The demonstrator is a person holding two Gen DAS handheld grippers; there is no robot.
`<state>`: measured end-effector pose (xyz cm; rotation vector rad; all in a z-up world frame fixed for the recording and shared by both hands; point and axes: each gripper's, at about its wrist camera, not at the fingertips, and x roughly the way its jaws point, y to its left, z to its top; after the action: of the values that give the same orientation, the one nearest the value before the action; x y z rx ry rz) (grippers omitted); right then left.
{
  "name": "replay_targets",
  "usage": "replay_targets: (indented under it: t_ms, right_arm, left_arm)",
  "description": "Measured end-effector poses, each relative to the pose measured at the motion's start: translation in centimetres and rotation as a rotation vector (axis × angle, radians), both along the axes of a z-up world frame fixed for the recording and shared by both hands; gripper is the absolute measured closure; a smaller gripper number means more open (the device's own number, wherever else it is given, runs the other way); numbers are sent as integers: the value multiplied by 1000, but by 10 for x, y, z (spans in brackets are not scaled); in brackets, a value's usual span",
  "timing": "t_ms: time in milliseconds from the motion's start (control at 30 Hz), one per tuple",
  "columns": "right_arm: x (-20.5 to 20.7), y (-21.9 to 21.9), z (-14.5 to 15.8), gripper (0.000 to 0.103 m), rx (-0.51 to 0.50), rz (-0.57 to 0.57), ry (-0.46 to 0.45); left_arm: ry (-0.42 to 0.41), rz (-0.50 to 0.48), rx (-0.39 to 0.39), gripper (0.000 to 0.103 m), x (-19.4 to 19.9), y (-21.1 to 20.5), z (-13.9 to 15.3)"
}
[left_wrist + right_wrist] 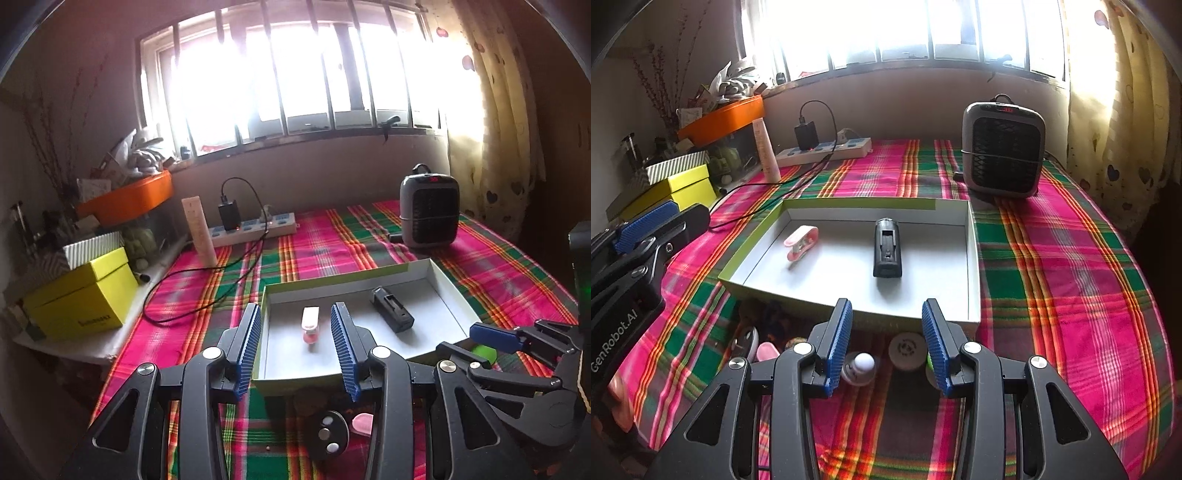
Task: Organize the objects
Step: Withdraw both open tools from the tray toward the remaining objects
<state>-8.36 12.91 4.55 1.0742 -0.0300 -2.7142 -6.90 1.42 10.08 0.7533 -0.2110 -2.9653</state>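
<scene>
A shallow white tray with green outer walls lies on the plaid cloth. A pink-and-white clip and a black battery charger lie in it. My left gripper hangs open above the tray's near left part. The clip shows between its fingers, untouched. My right gripper stands open over the tray's near edge, holding nothing. In front of the tray lie small items: a white ball-topped piece, a white disc, a black key fob, a pink piece and a green piece.
A grey heater stands at the back right. A power strip with a black charger and cable lies at the back left, beside a cream tube. Yellow boxes and an orange bin crowd the left shelf.
</scene>
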Motion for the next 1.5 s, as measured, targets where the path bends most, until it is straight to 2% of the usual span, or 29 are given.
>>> replay_targets:
  t_ms: [300,500,600,700,800,967,1233,1333,1500]
  right_arm:
    - [13,0,3,62,0,15,16]
    - [23,-2,-1,62,2,39,15]
    - [27,-2,-3,62,0,53,16]
    - [32,-4,-5,62,-8,72,17]
    - [35,-7,-7,62,-6,90,14]
    - [37,-14,-12,62,-7,129,5]
    - [34,-34,-25,62,19,227,-37]
    - [28,-40,-32,62,18,270,-80]
    - [25,-46,-36,62,36,290,-86]
  left_arm:
    - [-22,-6,16,65,9,0,-4]
    - [-110,-8,103,65,11,-18,-24]
    - [-182,-8,188,65,10,-32,-37]
    - [-209,15,190,65,13,-39,-47]
    - [-239,10,242,65,15,-49,-53]
    - [-283,20,279,64,14,-56,-64]
    - [-335,-20,310,59,13,-58,-80]
    - [-358,-47,360,59,11,-59,-84]
    - [-370,-42,367,58,9,-62,-88]
